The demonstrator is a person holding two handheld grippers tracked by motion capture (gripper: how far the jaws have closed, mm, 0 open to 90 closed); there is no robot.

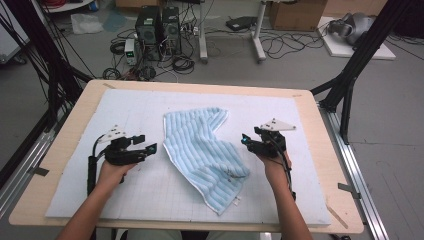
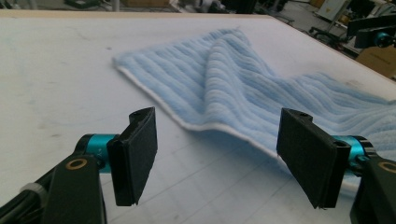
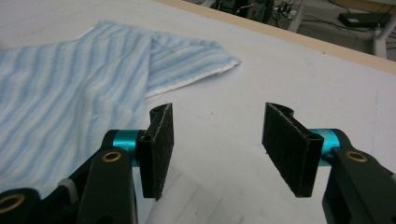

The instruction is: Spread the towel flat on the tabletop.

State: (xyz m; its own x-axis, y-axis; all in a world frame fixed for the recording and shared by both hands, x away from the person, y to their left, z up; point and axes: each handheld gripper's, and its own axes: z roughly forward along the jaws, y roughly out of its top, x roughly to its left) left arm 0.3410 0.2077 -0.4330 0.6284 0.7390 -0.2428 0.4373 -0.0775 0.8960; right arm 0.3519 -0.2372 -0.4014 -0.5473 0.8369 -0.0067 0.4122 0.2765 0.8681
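Observation:
A light blue striped towel (image 1: 205, 150) lies rumpled in the middle of the white mat (image 1: 130, 105), one corner folded over at the far end. My left gripper (image 1: 146, 142) rests just left of the towel, pointing at its white-edged side, jaws open and empty. In the left gripper view the towel (image 2: 243, 79) lies just beyond the gripper (image 2: 217, 158). My right gripper (image 1: 248, 140) is just right of the towel, open with nothing between its pads. In the right gripper view the towel (image 3: 70, 88) lies to the left of the gripper (image 3: 229, 149), with bare mat between the jaws.
The mat covers a wooden table (image 1: 85, 100) with a bare rim all round. Black frame posts (image 1: 350, 75) stand at both sides. On the floor behind are computer towers (image 1: 157, 27), tangled cables and a cardboard box (image 1: 297, 15).

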